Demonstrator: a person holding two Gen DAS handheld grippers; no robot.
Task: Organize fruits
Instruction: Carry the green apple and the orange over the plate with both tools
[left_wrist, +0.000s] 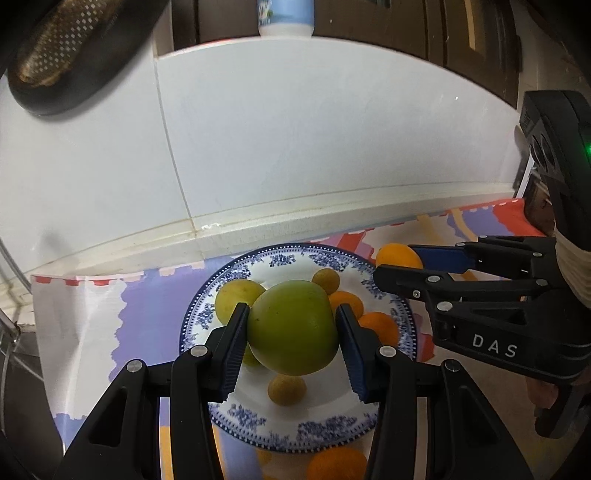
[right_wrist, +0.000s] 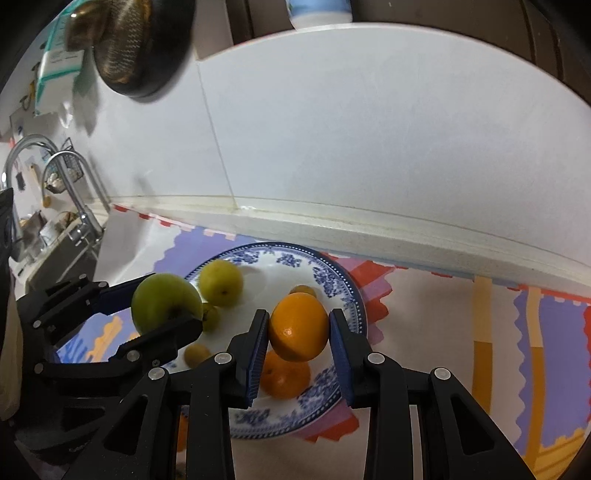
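My left gripper (left_wrist: 291, 328) is shut on a large green apple (left_wrist: 293, 326), held just above a blue-and-white patterned plate (left_wrist: 325, 432). On that plate lie a yellow-green fruit (left_wrist: 236, 297), small yellowish fruits (left_wrist: 286, 387) and oranges (left_wrist: 380, 325). My right gripper (right_wrist: 298, 332) is shut on an orange (right_wrist: 299, 328) over the plate's right side (right_wrist: 332, 280), with another orange (right_wrist: 284, 376) lying beneath it. In the left wrist view the right gripper (left_wrist: 399, 264) shows at the right with its orange (left_wrist: 397, 254). The left gripper with the apple (right_wrist: 166, 302) shows at the left of the right wrist view.
The plate sits on a colourful patterned cloth (right_wrist: 546, 332) against a white tiled wall (left_wrist: 295, 147). An orange (left_wrist: 336, 465) lies on the cloth in front of the plate. A sink with taps (right_wrist: 66, 206) is to the left. A dark strainer (right_wrist: 144, 48) hangs on the wall.
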